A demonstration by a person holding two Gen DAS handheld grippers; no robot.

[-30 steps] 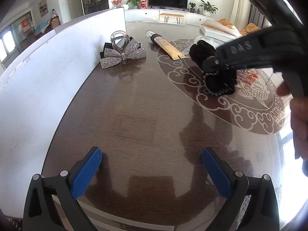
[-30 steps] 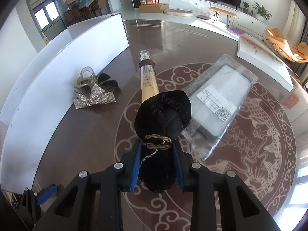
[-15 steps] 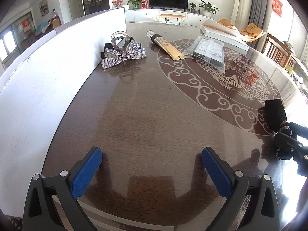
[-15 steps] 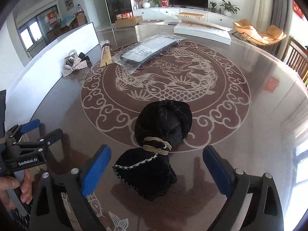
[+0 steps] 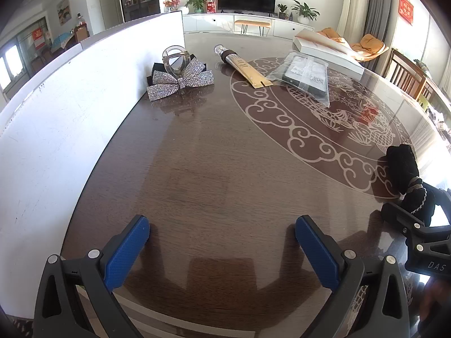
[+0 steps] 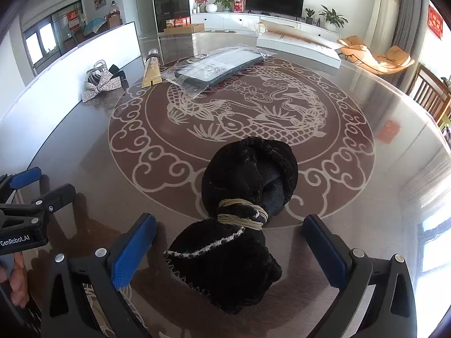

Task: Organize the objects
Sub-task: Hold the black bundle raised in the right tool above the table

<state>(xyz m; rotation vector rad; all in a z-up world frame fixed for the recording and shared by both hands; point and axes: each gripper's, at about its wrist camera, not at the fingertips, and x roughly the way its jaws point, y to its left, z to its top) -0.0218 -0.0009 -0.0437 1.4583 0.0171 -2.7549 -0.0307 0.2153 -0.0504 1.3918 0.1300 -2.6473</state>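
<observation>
Table (image 6: 366,90): dark glossy wood under glass, round dragon-and-cloud medallion (image 6: 242,118) in the middle, white partition board (image 5: 70,107) along the left edge. Room behind: TV (image 6: 274,0) on a white cabinet, plants, orange lounge chair far right. Right gripper (image 6: 229,238) has just been opening, now spread fully; black fuzzy pouch (image 6: 242,214) tied with cord lies on the table between the fingers, pads clear of it, at the medallion's near rim. Left gripper (image 5: 222,239) wide open, nothing between. Far left: rhinestone bow (image 5: 180,80), gold tube (image 5: 245,66), bagged flat item (image 5: 307,74).
</observation>
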